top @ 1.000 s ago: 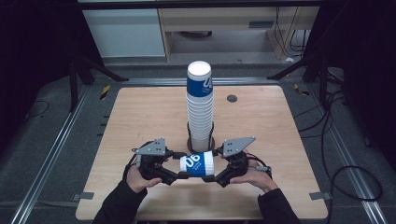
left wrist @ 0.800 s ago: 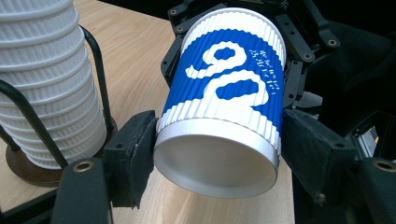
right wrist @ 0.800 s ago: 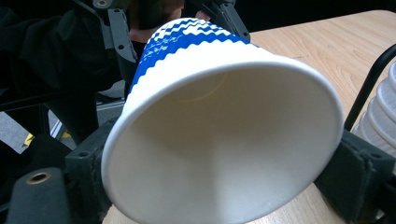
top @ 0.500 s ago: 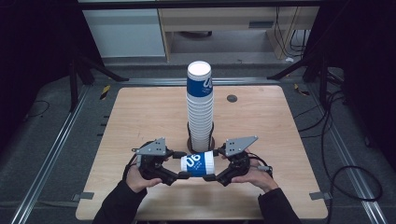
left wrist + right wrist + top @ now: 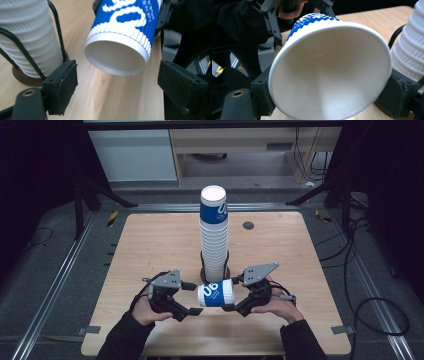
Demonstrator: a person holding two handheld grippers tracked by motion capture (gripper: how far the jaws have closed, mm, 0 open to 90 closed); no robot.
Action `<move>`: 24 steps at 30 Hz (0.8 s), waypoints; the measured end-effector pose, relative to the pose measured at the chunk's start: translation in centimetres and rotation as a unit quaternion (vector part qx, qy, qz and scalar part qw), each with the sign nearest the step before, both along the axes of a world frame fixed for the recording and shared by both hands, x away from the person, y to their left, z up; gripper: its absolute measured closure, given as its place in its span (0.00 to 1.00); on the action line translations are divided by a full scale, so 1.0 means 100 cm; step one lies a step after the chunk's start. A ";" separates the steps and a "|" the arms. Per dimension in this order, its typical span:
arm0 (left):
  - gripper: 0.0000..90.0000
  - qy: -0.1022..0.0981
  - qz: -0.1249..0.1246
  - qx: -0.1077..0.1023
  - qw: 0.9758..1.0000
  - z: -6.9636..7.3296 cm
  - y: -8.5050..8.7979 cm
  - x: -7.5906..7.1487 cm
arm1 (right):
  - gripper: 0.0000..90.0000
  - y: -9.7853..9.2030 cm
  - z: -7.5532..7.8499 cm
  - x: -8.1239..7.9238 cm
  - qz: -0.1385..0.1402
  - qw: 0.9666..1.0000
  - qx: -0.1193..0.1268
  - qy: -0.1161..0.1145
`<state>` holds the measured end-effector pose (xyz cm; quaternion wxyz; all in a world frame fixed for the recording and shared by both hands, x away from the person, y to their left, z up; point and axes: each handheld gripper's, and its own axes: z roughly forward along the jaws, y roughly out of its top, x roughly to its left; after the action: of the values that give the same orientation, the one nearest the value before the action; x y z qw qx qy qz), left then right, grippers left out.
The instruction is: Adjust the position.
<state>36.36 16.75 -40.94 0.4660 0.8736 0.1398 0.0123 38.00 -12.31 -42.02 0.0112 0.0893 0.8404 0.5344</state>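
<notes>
Near the table's front, right gripper fingers clamp the cup; left gripper fingers just opened.

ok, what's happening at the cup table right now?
A person works a hand-held gripper in each hand. The right hand-held gripper clamps a blue-and-white paper cup by its open end, holding it sideways above the table. The left hand-held gripper has just been opening; its pads stand clear of the cup's base. Behind stands a tall cup stack in a wire holder.
</notes>
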 end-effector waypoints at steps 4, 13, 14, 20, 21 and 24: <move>0.17 -0.002 -0.007 0.023 1.000 -0.006 -0.006 0.000 | 0.18 0.006 -0.004 0.000 0.007 1.000 -0.023 0.002; 0.22 0.007 -0.028 0.050 0.998 -0.017 -0.014 0.004 | 0.17 0.023 -0.014 -0.001 0.027 0.998 -0.057 0.005; 0.23 0.007 -0.029 0.051 0.998 -0.018 -0.014 0.003 | 0.17 0.024 -0.014 -0.001 0.028 0.998 -0.058 0.006; 0.29 0.008 -0.041 0.056 0.998 -0.019 -0.015 0.004 | 0.17 0.026 -0.016 -0.001 0.030 0.997 -0.066 0.008; 0.29 0.005 -0.041 0.059 0.997 -0.019 -0.015 0.004 | 0.17 0.026 -0.016 -0.001 0.030 0.997 -0.067 0.008; 0.29 0.003 -0.040 0.052 0.998 -0.019 -0.015 0.003 | 0.16 0.026 -0.017 -0.001 0.029 0.997 -0.066 0.005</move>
<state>36.70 15.21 -42.82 0.4199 0.9015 0.1051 -0.0015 37.93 -9.71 -43.69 -0.0031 0.0667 0.8761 0.4774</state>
